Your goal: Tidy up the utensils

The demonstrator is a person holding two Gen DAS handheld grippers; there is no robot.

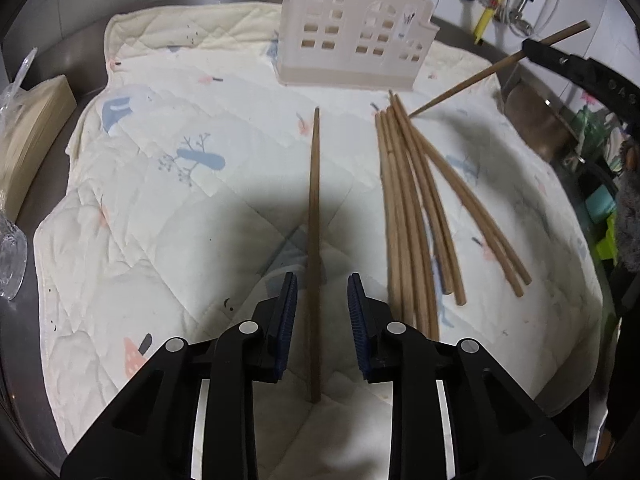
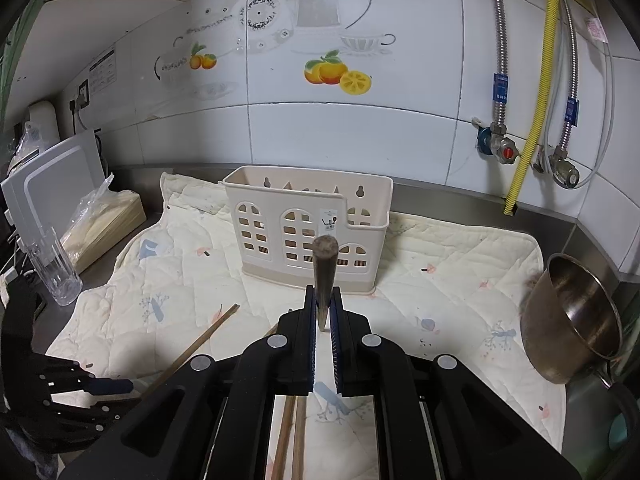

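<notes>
On the quilted mat (image 1: 168,208) I saw the cream caddy (image 1: 352,36) at twelve o'clock. My left gripper (image 1: 322,300) stood narrowly parted astride a lone chopstick (image 1: 315,216), untouched; the bundle (image 1: 416,208) lay at two o'clock. My right gripper (image 2: 324,312) pinched another chopstick (image 2: 325,268).

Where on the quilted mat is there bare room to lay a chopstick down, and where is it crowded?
Free: the mat left of the single chopstick, and the strip between it and the chopstick bundle. Crowded: the bundle fanning right, and around the utensil holder at the back.
</notes>
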